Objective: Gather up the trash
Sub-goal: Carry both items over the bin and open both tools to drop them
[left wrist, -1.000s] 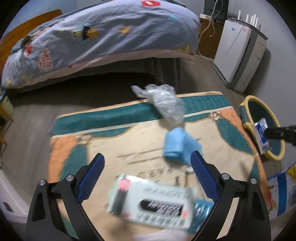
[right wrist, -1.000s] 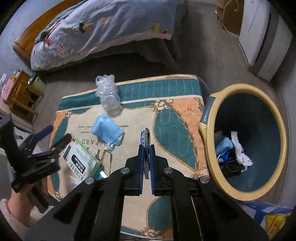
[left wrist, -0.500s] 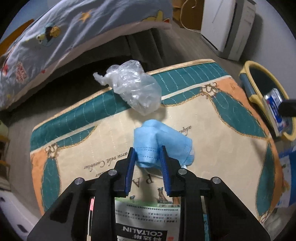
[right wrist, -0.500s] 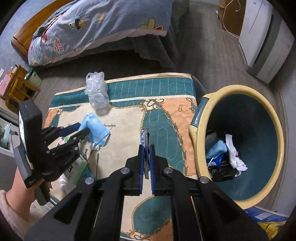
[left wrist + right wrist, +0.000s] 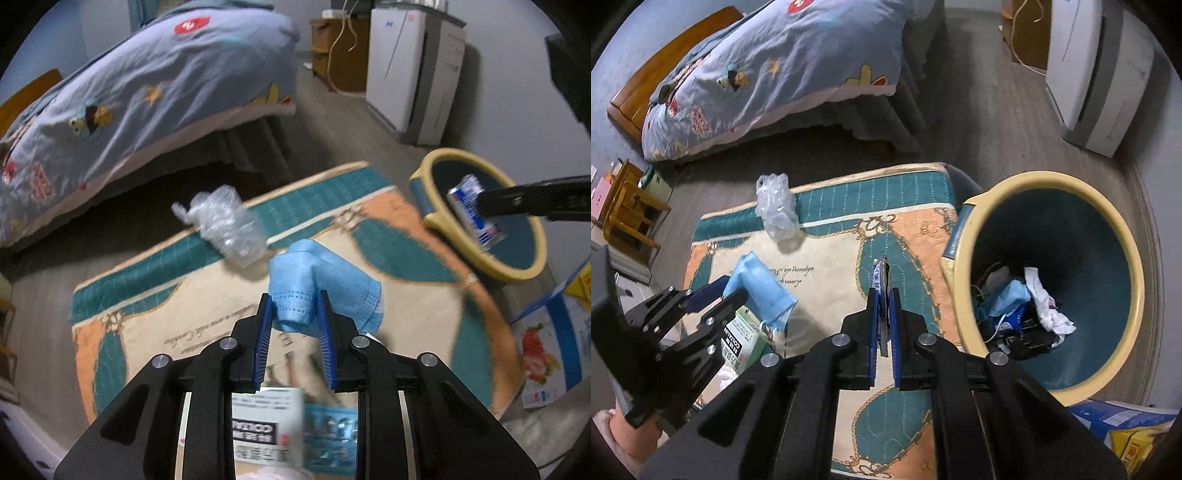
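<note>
Left hand-held gripper (image 5: 294, 314): we see it clamping the mask (image 5: 325, 291); loose folds may slip.
Right hand-held gripper (image 5: 882, 306): pinches a wrapper (image 5: 474, 214) we could drop short of the bin (image 5: 1134, 258).

The rug (image 5: 827, 258) shows teal borders, peach corners and a cream middle with gold chain motifs. A pale blue face mask (image 5: 317, 291) contrasts with the yellow-rimmed bin (image 5: 1123, 236), dark teal inside. The duvet (image 5: 798, 62) is grey-blue with cartoon prints.
</note>
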`<state>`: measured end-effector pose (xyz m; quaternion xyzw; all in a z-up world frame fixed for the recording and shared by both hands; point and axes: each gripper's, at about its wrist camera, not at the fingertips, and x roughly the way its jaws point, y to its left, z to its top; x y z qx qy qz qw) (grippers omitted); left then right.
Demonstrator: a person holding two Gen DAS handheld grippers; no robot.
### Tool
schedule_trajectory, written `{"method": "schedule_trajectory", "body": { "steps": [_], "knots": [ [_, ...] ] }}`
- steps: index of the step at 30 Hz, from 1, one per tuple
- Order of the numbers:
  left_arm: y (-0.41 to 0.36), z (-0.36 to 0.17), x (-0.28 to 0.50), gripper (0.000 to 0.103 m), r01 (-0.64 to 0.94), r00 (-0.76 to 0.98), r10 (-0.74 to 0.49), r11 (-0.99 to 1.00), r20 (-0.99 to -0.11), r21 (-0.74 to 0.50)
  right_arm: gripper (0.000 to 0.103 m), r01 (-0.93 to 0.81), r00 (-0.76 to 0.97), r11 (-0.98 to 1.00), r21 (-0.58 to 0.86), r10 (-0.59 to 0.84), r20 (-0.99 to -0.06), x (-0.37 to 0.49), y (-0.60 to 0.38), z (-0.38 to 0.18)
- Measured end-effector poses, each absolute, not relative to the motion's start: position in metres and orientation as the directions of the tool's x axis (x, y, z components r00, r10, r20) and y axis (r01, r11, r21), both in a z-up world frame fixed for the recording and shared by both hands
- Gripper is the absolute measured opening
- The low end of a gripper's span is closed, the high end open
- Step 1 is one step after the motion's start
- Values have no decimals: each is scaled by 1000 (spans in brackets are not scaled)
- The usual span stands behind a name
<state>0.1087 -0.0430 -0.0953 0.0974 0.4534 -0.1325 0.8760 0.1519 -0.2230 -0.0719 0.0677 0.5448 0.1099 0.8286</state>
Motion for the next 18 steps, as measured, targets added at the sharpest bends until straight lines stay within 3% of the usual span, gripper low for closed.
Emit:
{"method": "schedule_trajectory", "body": {
  "steps": [18],
  "knots": [
    [-136,-62,96,25,460,577,-282,888,-767,19,5,95,443,963,251,185,-877,143,-316,-76]
  ]
}}
